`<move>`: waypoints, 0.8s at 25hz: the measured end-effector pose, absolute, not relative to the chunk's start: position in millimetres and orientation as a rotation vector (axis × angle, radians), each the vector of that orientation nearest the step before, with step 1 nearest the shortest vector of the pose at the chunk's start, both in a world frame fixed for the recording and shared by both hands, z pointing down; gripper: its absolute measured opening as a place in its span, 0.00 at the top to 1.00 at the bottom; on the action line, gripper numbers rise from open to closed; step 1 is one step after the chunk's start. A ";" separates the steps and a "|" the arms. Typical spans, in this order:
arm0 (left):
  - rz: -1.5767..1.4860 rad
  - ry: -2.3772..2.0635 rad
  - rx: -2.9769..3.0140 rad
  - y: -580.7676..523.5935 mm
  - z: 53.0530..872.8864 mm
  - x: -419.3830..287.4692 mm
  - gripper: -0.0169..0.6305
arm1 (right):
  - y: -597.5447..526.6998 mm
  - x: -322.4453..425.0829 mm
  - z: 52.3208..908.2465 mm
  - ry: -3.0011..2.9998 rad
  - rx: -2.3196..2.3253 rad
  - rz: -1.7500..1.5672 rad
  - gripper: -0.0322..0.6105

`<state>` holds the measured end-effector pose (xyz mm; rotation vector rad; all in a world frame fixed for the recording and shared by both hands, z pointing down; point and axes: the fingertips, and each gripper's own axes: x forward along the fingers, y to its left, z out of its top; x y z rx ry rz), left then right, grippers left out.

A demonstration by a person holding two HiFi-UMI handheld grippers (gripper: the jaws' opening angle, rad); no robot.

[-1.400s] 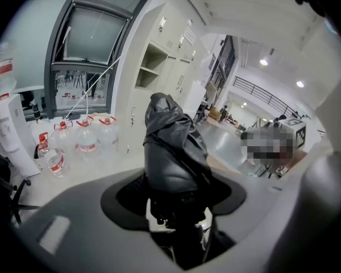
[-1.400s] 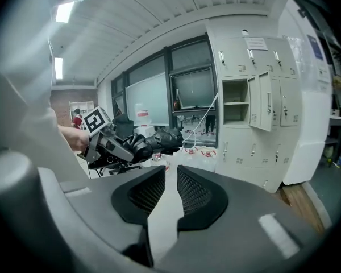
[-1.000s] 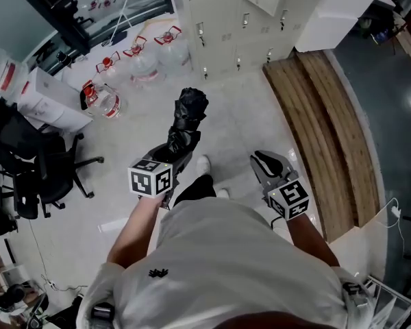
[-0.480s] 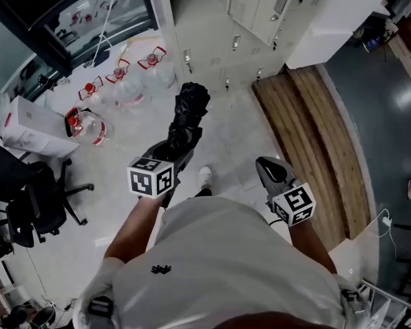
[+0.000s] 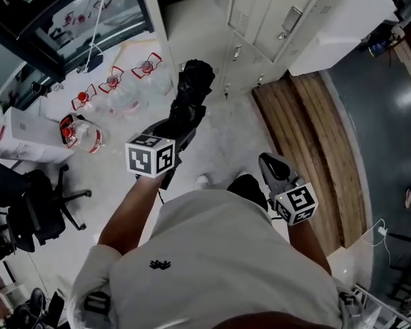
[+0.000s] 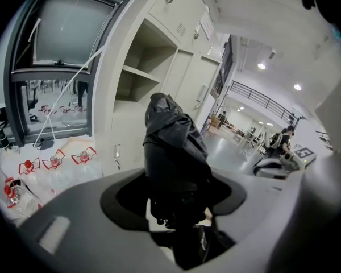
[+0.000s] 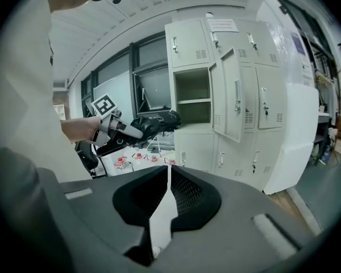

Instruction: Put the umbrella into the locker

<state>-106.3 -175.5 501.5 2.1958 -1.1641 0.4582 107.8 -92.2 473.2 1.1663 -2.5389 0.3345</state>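
Observation:
A folded black umbrella (image 5: 190, 100) sticks out ahead of my left gripper (image 5: 180, 133), whose jaws are shut on its lower end. In the left gripper view the umbrella (image 6: 174, 152) fills the middle and hides the fingertips of the left gripper (image 6: 179, 205). Beyond it stands the grey locker bank (image 6: 176, 16) with one open compartment (image 6: 137, 84) and a shelf inside. My right gripper (image 5: 271, 164) hangs lower right, shut with nothing in it. From the right gripper view the open compartment (image 7: 192, 100) and its swung-out door (image 7: 233, 94) show, with the umbrella (image 7: 154, 124) held towards them.
Several water jugs with red handles (image 5: 83, 133) lie on the floor left of the lockers, under a dark window (image 5: 68, 12). A black office chair (image 5: 29, 204) stands at the left. A wooden floor strip (image 5: 315, 136) and a white cabinet (image 5: 349, 19) lie to the right.
The person has walked forward: lockers and jugs have come closer, and both grippers have advanced with the body. The umbrella stays in the left gripper.

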 end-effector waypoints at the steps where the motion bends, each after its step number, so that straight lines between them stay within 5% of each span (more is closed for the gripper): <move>1: 0.451 -1.172 2.191 -188.9 500.9 -104.0 0.50 | -102.8 113.4 476.5 -2.535 1.159 0.338 0.92; 20: 0.464 -1.571 1.978 -471.4 487.7 -74.4 0.50 | -333.0 255.3 481.1 -2.630 0.954 0.286 0.92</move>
